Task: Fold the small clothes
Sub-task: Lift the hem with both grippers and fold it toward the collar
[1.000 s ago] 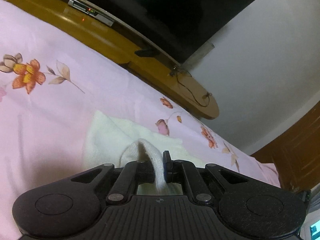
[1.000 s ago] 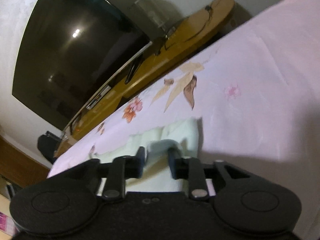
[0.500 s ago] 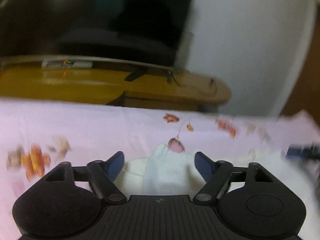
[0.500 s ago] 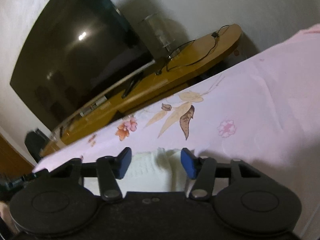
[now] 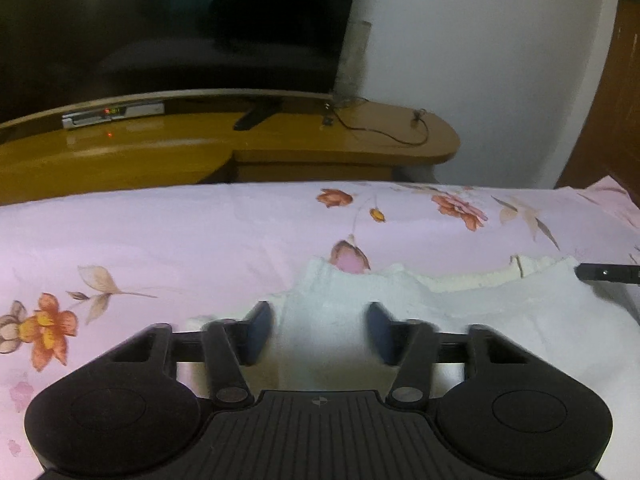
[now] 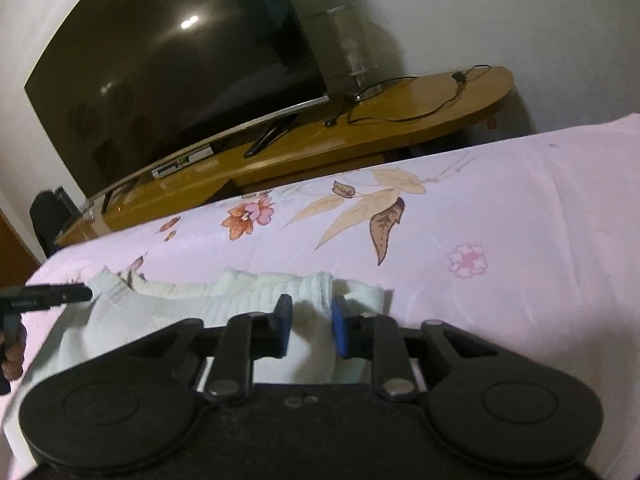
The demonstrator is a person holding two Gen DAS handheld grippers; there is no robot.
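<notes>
A small white knit garment point(image 5: 460, 308) lies flat on the pink floral bedsheet point(image 5: 160, 240). My left gripper point(image 5: 318, 334) is open, its blue pads on either side of the garment's left part, holding nothing. In the right wrist view the same garment point(image 6: 168, 312) spreads to the left. My right gripper point(image 6: 309, 326) is open with a narrower gap, its pads straddling a raised fold at the garment's right end. The tip of the right gripper shows at the left view's right edge point(image 5: 608, 272); the left gripper's tip shows in the right view point(image 6: 48, 296).
A wooden TV bench point(image 5: 280, 148) stands beyond the bed's far edge with a large dark TV point(image 5: 172, 24), a set-top box point(image 5: 112, 114) and a loose cable point(image 5: 384, 132). A wooden door point(image 5: 616, 92) is at the right.
Both grippers were shut on the garment's cloth a second ago. Both have opened and let it go; the garment now lies on the sheet. The left gripper swung level toward the bench.
</notes>
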